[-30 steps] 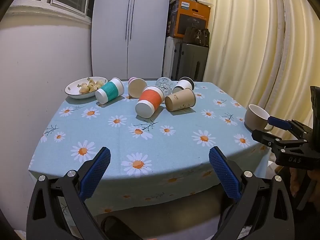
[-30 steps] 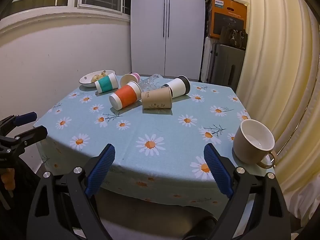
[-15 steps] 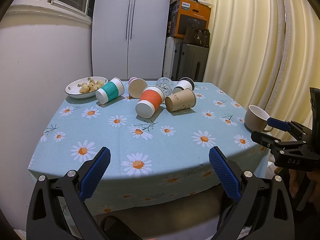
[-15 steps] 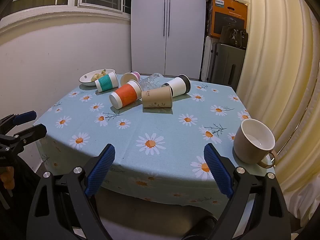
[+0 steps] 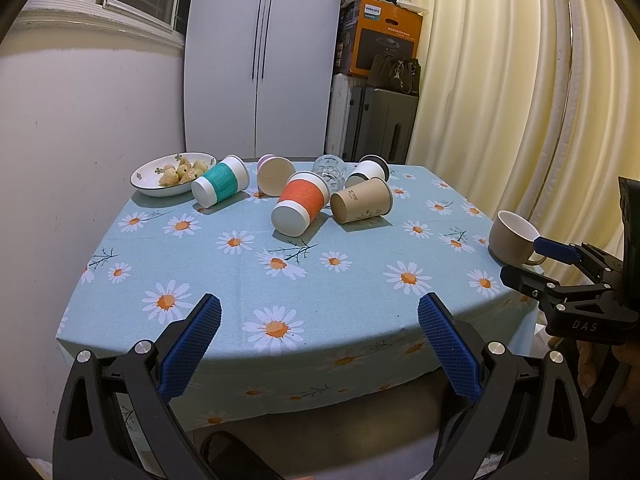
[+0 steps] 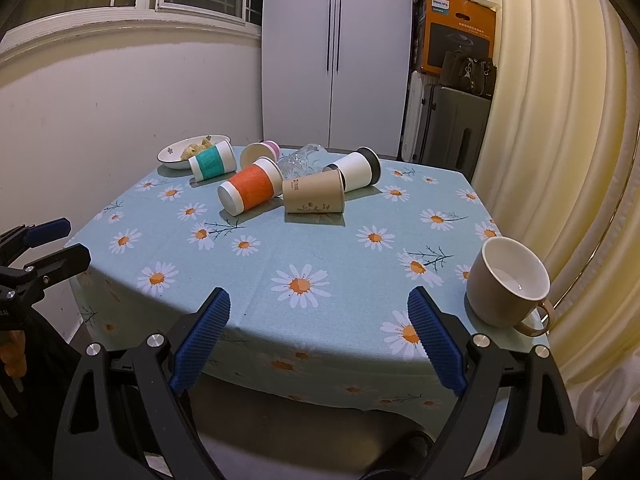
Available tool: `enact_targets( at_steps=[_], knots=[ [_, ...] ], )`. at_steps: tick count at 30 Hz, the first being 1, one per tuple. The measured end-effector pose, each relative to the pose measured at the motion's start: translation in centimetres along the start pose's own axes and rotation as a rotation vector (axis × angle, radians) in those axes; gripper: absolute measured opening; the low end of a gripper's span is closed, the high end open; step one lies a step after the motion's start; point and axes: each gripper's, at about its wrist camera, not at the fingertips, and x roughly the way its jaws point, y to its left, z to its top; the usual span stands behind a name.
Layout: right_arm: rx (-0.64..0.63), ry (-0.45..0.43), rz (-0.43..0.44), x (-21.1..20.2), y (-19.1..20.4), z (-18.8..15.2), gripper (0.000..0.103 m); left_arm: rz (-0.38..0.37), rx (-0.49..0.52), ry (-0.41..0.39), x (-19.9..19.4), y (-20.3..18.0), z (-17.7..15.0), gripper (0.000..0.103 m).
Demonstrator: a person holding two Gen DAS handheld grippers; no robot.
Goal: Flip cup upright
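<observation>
Several cups lie on their sides at the far middle of the table: a teal-banded cup [image 5: 219, 186], a pink cup [image 5: 275, 174], an orange-banded cup [image 5: 300, 208], a clear glass [image 5: 329, 169], a brown paper cup [image 5: 361, 200] and a white cup with a black lid [image 5: 367, 169]. They also show in the right wrist view, with the orange-banded cup [image 6: 250, 191] and the brown paper cup [image 6: 314, 197] nearest. A beige mug [image 6: 507, 287] stands upright at the right edge. My left gripper [image 5: 319, 334] and right gripper [image 6: 318, 326] are open and empty, off the table's near edge.
A white bowl of snacks [image 5: 172, 174] sits at the far left corner. The table [image 5: 360, 280] has a blue daisy cloth. A wall is at the left, a white cabinet [image 5: 260, 56] behind, a suitcase [image 6: 452, 124] and curtains [image 6: 560, 120] at the right.
Both grippers have drifted very slightly; the view of the table has shifted a little. The cups and mug have not moved.
</observation>
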Motion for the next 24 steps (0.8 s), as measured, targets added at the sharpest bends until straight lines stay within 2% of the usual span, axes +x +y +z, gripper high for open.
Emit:
enact_targets(
  at_steps=[24],
  knots=[
    [-0.003,0.009,-0.001,0.14,-0.13,-0.1,0.089,0.001,0.001,0.003,0.07,0.06,0.01,0.096]
  ],
)
